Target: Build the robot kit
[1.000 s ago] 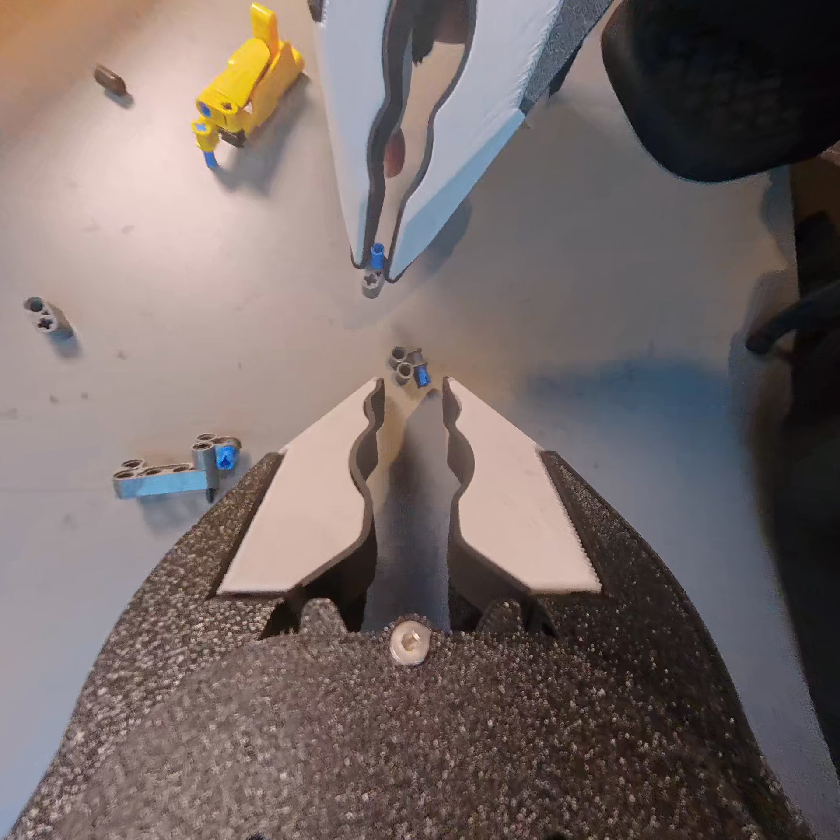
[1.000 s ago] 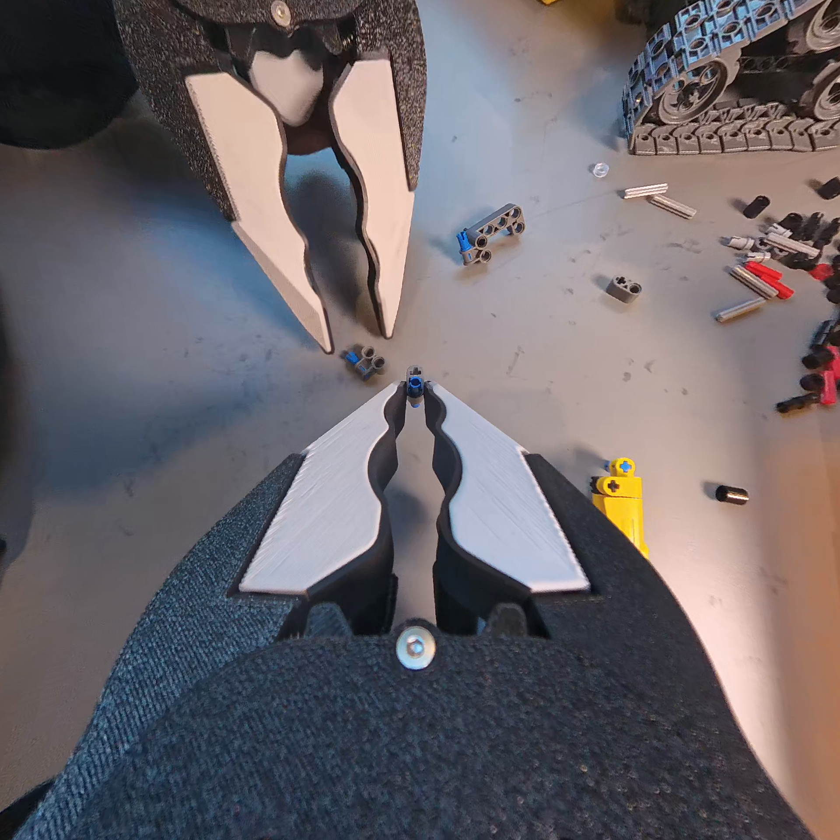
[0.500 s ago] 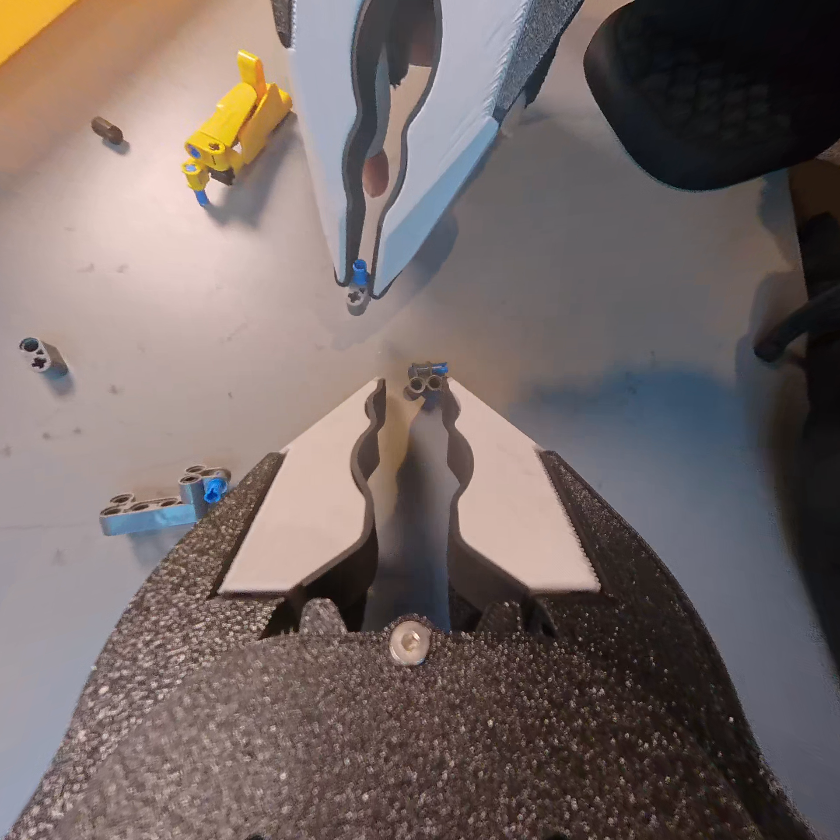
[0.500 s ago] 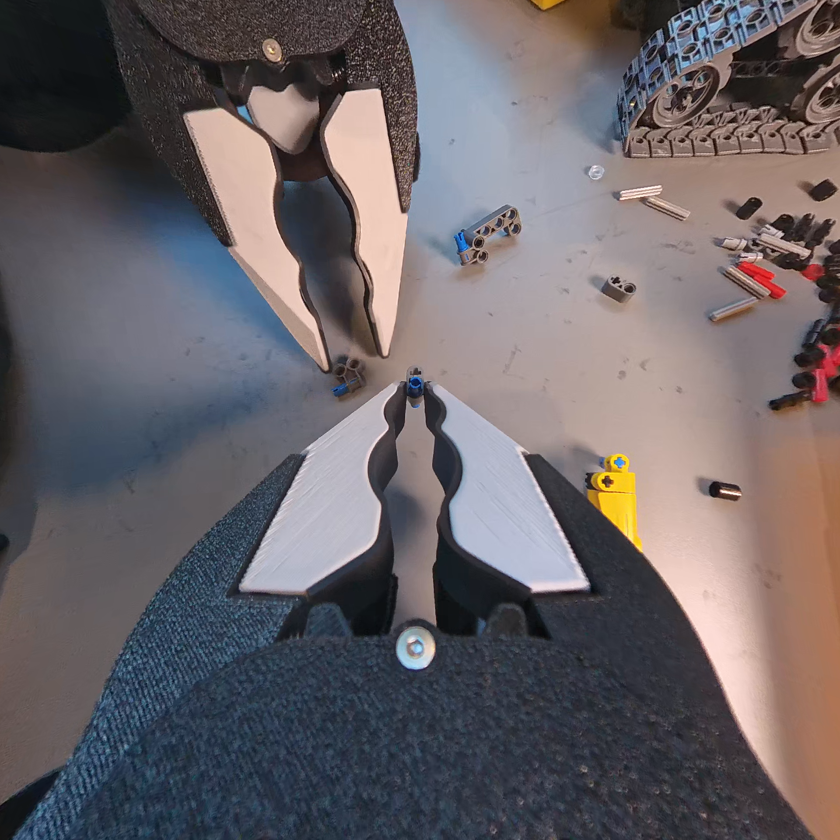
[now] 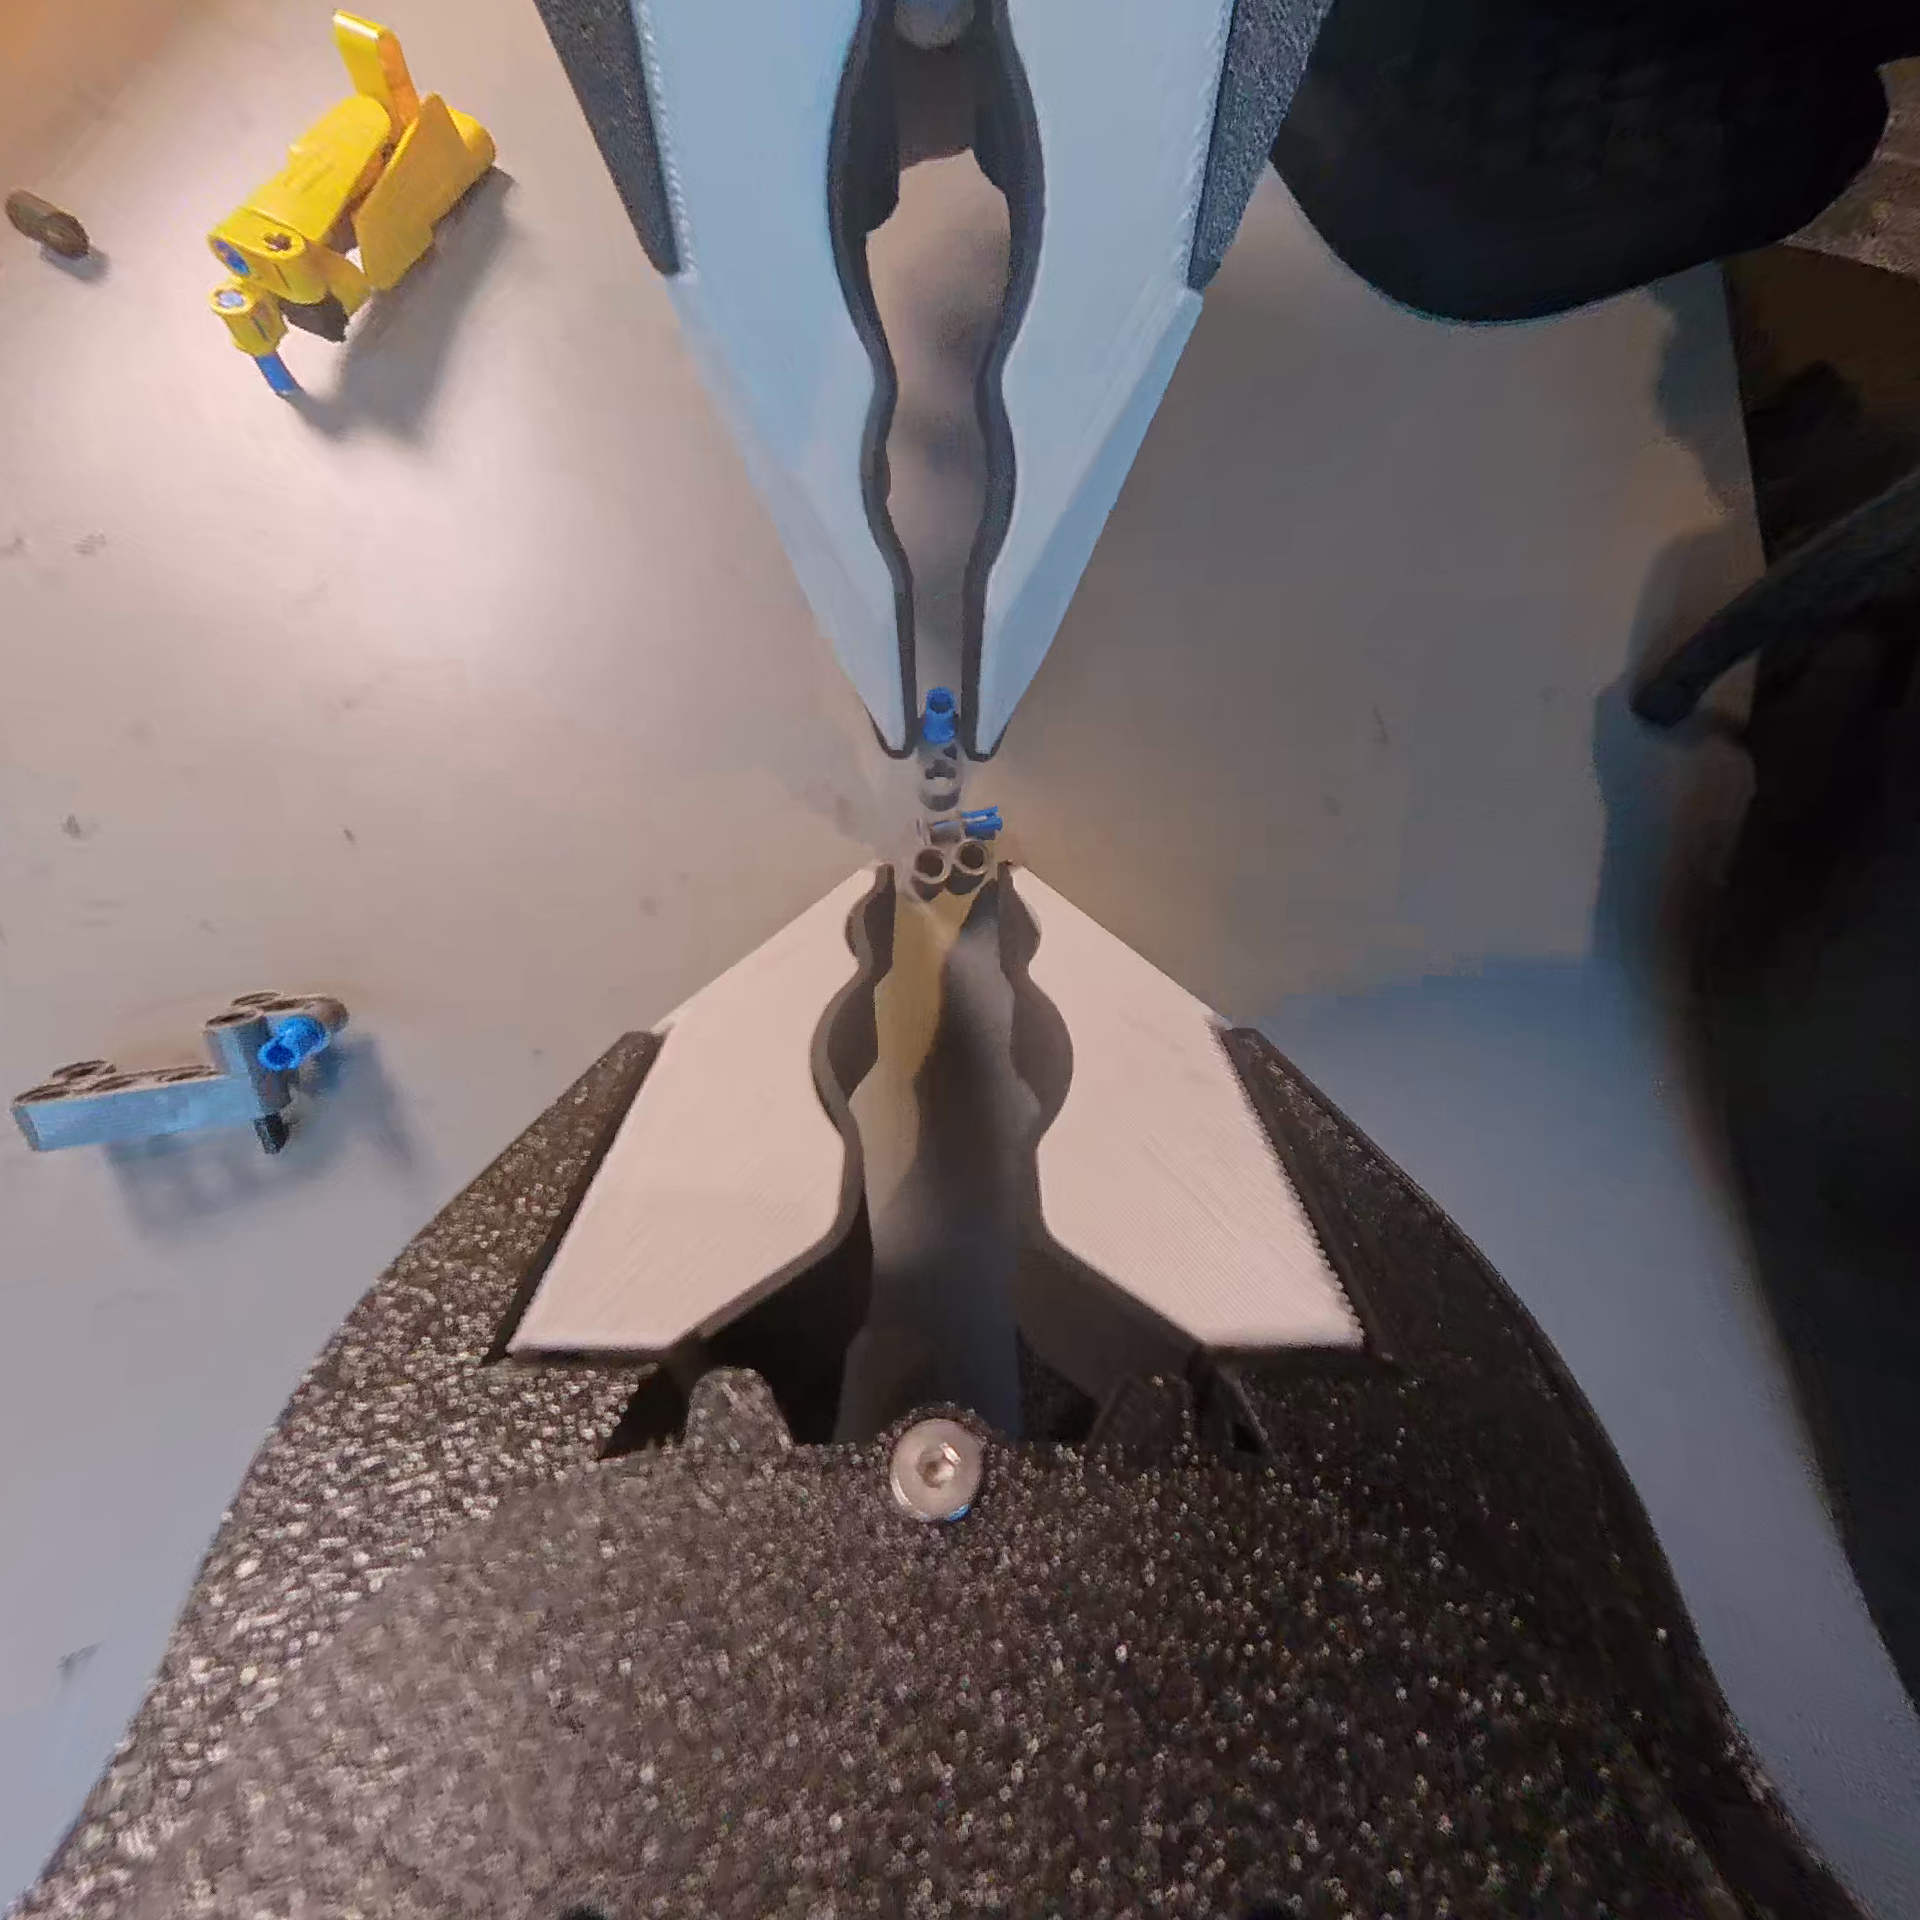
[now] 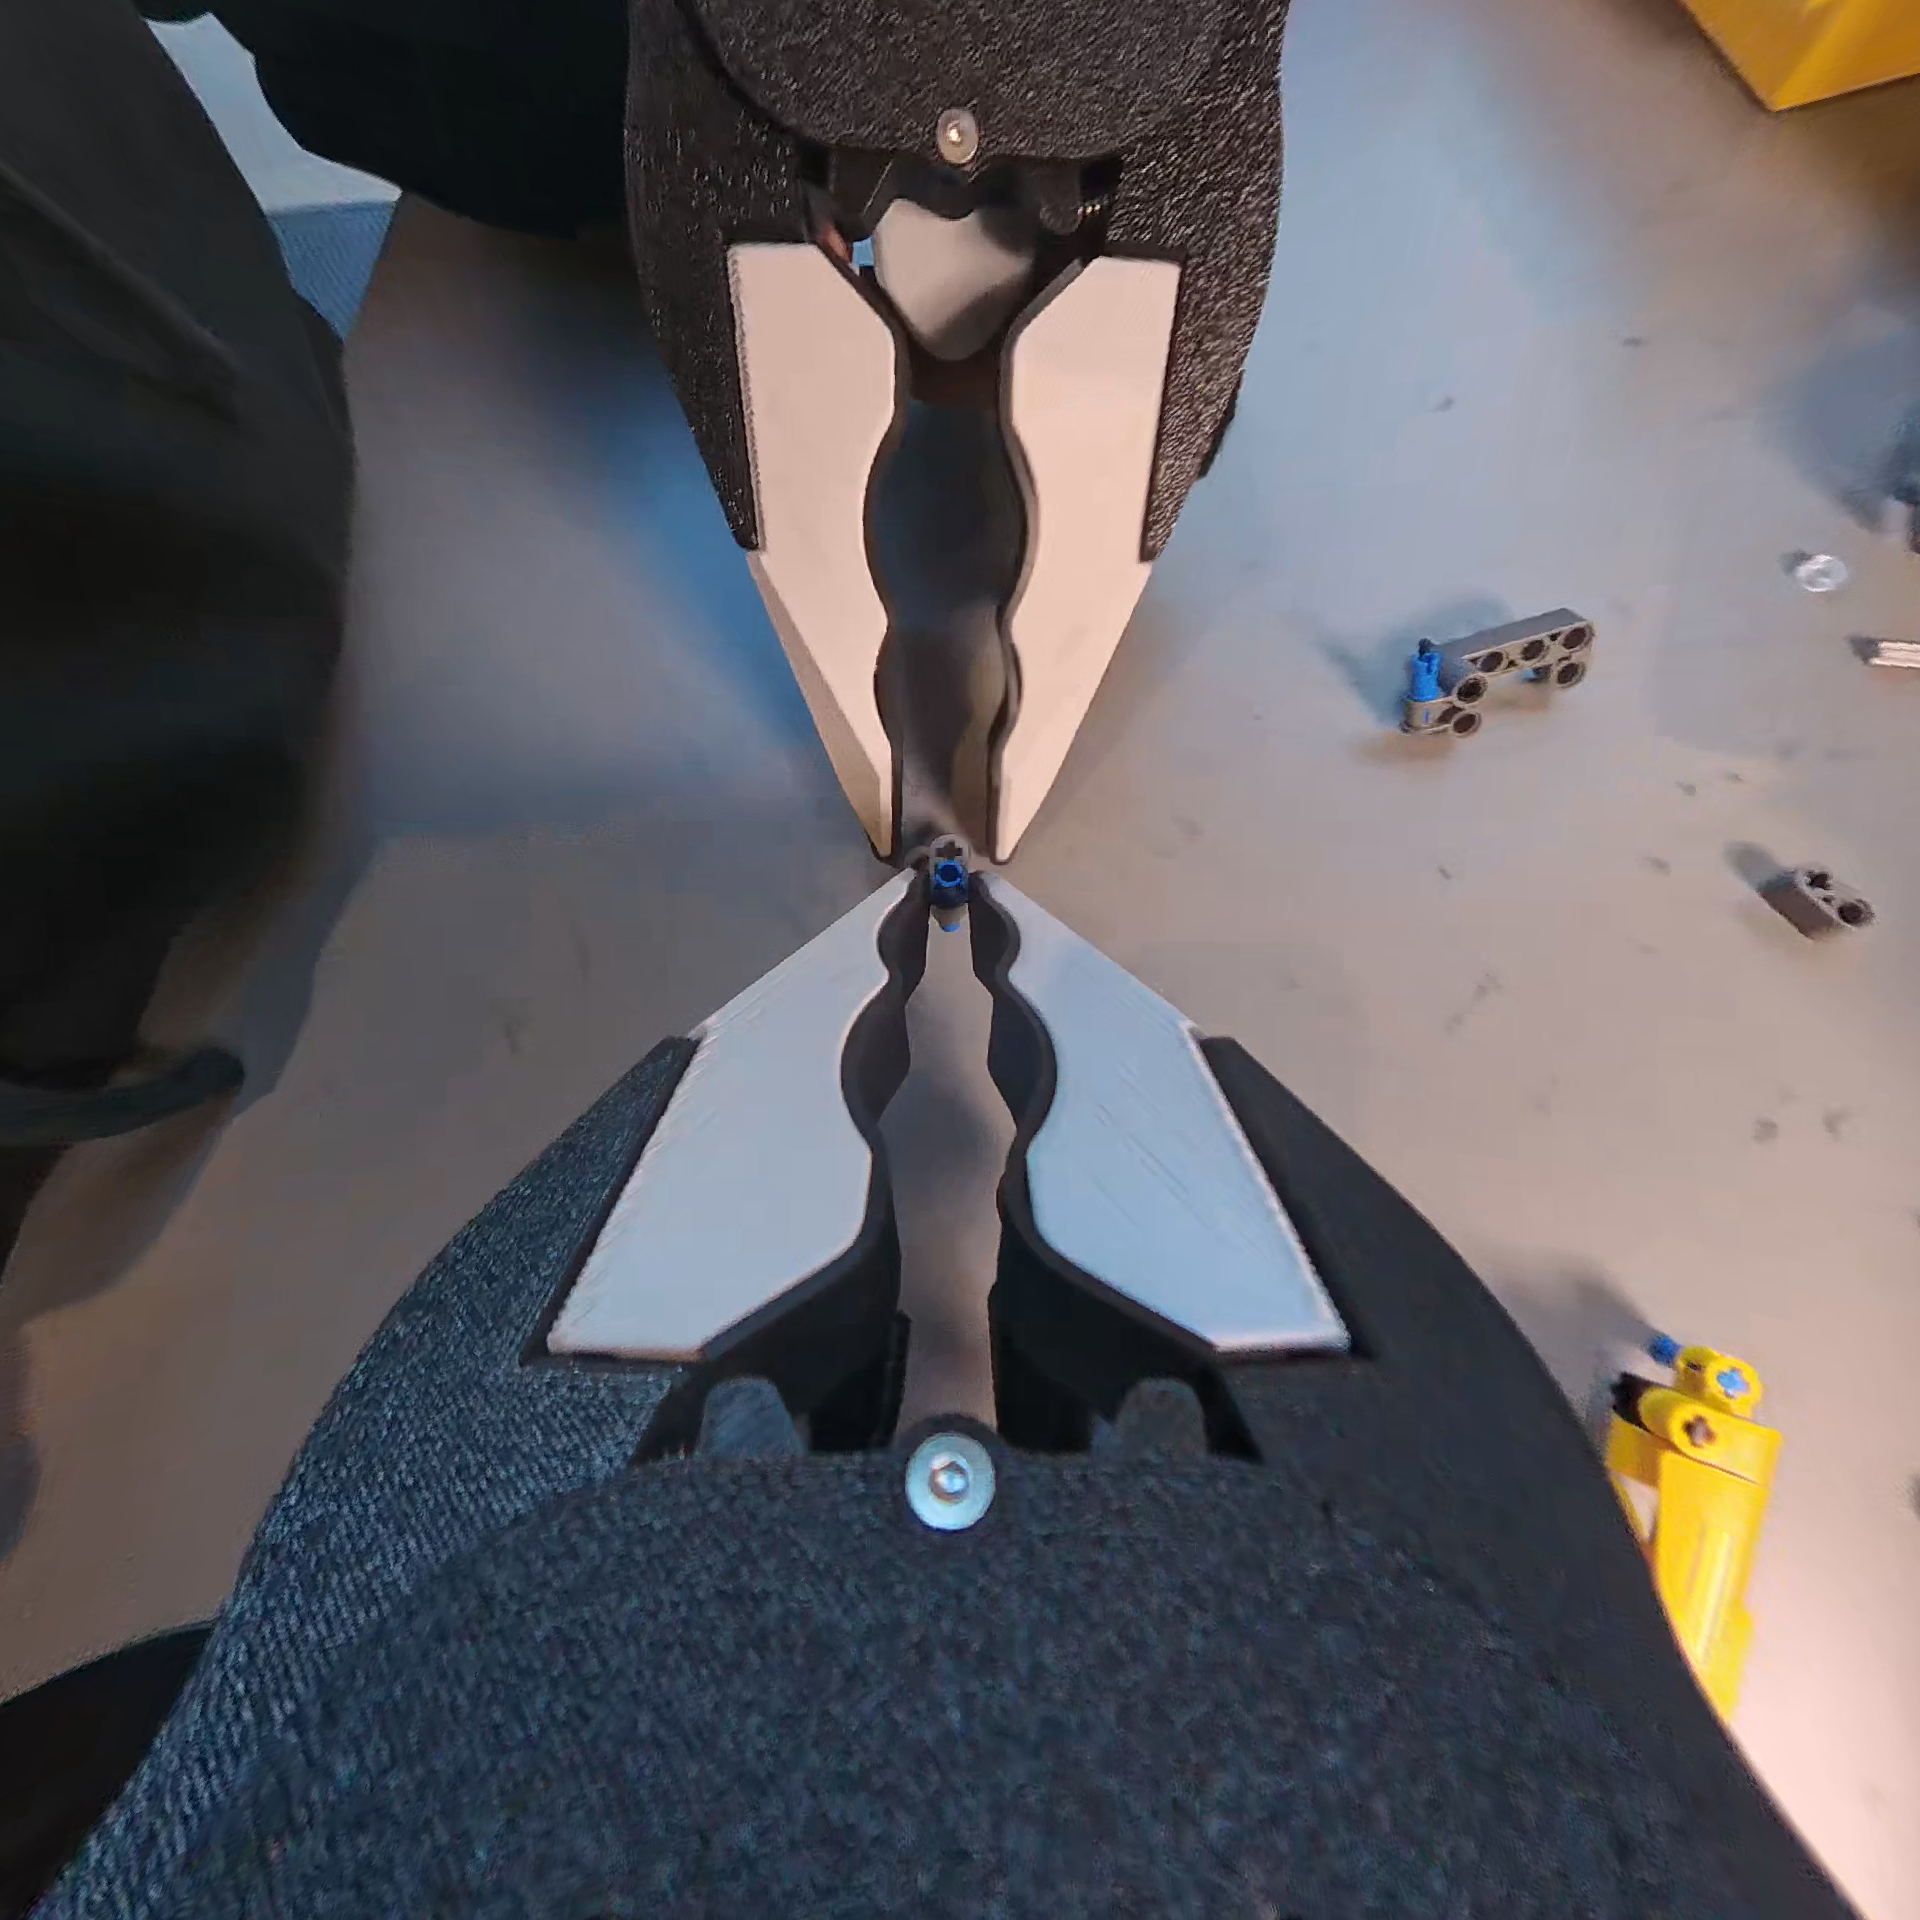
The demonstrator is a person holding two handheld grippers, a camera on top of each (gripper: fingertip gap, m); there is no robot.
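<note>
My left gripper [image 5: 945, 875] is shut on a small grey two-hole connector [image 5: 948, 860] that carries a blue pin [image 5: 966, 824] on its far side. My right gripper [image 6: 948, 902] is shut on a blue pin [image 6: 948, 871] with a small grey cross-hole piece [image 6: 948, 849] on its front end. The two grippers point tip to tip above the grey table [image 5: 416, 675]. In the left wrist view the right gripper [image 5: 938, 743] holds its grey piece [image 5: 940, 779] just short of the connector, nearly touching. In the right wrist view the left gripper [image 6: 943, 854] hides the connector.
A yellow assembly [image 5: 343, 218] [image 6: 1683, 1486], a grey L-shaped beam with a blue pin [image 5: 177, 1070] [image 6: 1496, 670], a small dark pin [image 5: 42, 218], a grey connector [image 6: 1818, 899] and a clear stud [image 6: 1818, 571] lie about. A black chair [image 5: 1558, 135] stands beyond the table edge. My two grippers' fingertips are within a few centimetres of each other. The clear stud [image 6: 1818, 571] is about equally far from each gripper, around 20 cm.
My left gripper closed on the grey connector that lay at its tips. Both grippers swung into line, and the right gripper's pin came close to the connector.
</note>
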